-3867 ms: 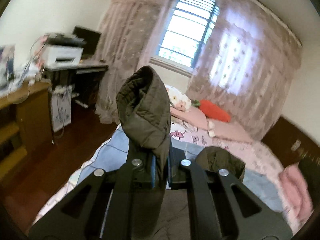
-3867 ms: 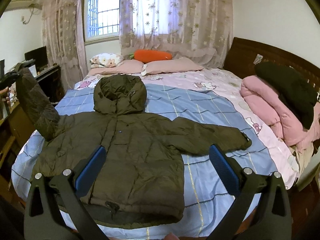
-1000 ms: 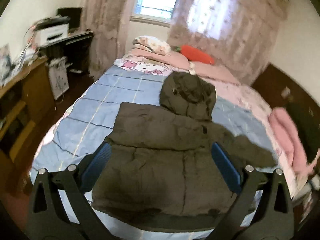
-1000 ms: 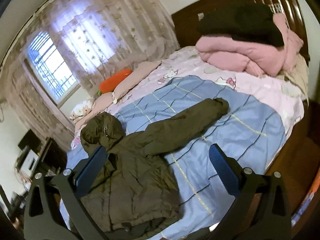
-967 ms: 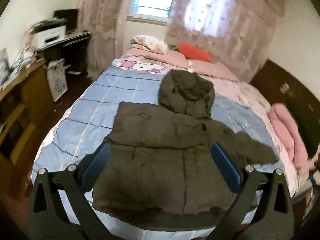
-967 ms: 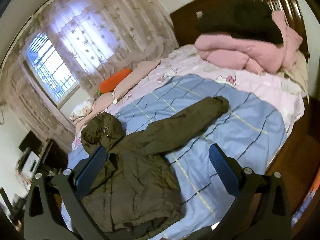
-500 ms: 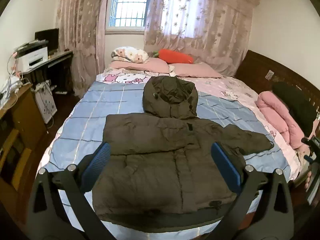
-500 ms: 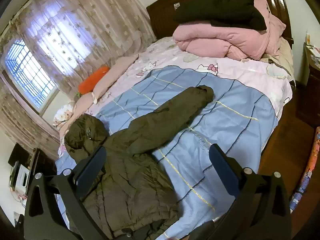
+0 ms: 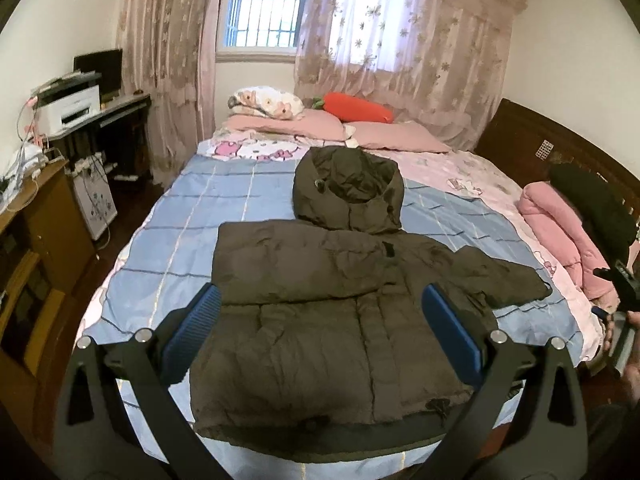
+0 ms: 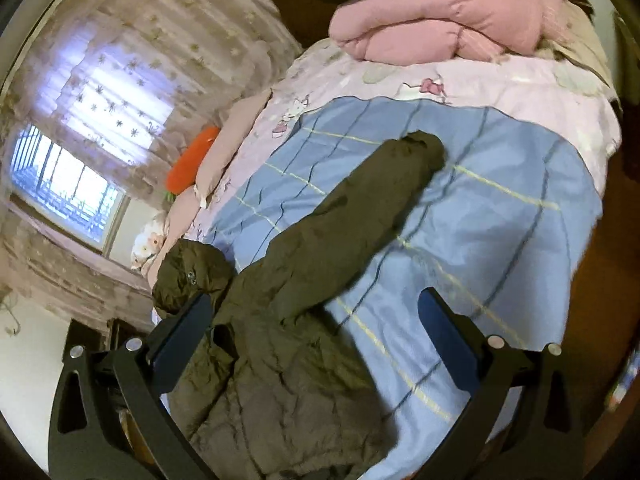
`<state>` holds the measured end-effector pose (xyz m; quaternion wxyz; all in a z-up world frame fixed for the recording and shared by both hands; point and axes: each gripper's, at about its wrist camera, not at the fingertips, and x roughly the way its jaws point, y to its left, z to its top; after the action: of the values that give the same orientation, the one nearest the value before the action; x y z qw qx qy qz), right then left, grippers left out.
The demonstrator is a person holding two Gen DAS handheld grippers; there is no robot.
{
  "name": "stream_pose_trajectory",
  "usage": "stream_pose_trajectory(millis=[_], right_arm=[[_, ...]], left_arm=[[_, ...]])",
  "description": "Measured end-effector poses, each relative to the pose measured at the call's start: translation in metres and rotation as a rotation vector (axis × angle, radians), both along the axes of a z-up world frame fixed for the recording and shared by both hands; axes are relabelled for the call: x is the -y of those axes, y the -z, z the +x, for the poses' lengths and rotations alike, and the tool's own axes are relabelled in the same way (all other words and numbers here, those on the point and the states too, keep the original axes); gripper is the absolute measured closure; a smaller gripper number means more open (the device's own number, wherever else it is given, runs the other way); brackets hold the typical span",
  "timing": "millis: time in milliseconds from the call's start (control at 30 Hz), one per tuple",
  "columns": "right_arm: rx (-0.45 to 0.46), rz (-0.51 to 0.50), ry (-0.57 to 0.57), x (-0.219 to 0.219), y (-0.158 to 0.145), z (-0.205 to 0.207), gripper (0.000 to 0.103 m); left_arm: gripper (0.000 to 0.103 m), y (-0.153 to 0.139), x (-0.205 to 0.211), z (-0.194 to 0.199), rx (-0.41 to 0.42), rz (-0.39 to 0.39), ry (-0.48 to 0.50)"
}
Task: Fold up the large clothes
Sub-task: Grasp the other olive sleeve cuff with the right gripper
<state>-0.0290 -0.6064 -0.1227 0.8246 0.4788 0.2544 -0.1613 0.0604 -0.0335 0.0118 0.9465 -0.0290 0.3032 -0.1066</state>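
A dark olive hooded puffer jacket (image 9: 320, 304) lies flat on the bed (image 9: 168, 248), hood toward the pillows. Its left sleeve is folded across the chest; its right sleeve (image 9: 504, 276) stretches out to the right. My left gripper (image 9: 320, 320) is open and empty above the jacket's lower half. In the right wrist view the jacket (image 10: 280, 360) lies at lower left with its outstretched sleeve (image 10: 376, 208) pointing up right. My right gripper (image 10: 316, 328) is open and empty, above the bed's right side near that sleeve.
Folded pink and black bedding (image 9: 560, 224) sits at the bed's right edge, also in the right wrist view (image 10: 440, 28). Pillows and an orange bolster (image 9: 356, 110) lie at the head. A desk with a printer (image 9: 76, 108) and a wooden cabinet (image 9: 36, 216) stand left.
The left sleeve, held up 3.9 s ago, now lies folded on the chest and the left gripper is open. The right gripper has swung right and moved closer to the outstretched sleeve.
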Motion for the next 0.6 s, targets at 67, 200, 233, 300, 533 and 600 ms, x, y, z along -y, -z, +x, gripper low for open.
stream_pose_trajectory(millis=[67, 200, 233, 300, 533, 600], right_arm=[[0.045, 0.092, -0.035, 0.016, 0.015, 0.012, 0.001], [0.116, 0.237, -0.05, 0.048, 0.041, 0.022, 0.001], [0.13, 0.254, -0.043, 0.056, 0.047, 0.024, 0.001], [0.128, 0.268, -0.026, 0.07, 0.056, 0.028, 0.001], [0.112, 0.351, 0.012, 0.105, 0.105, 0.042, 0.001], [0.11, 0.369, 0.038, 0.115, 0.12, 0.046, 0.001]], left_arm=[[0.002, 0.003, 0.0, 0.002, -0.015, -0.003, -0.002], [0.002, 0.004, 0.0, 0.003, -0.015, -0.003, 0.006], [0.002, 0.005, 0.0, 0.004, -0.018, -0.005, 0.01], [0.002, 0.007, 0.0, 0.005, -0.021, -0.006, 0.014], [0.002, 0.012, 0.001, 0.011, -0.044, -0.016, 0.013], [0.002, 0.014, 0.004, 0.012, -0.05, -0.015, 0.018]])
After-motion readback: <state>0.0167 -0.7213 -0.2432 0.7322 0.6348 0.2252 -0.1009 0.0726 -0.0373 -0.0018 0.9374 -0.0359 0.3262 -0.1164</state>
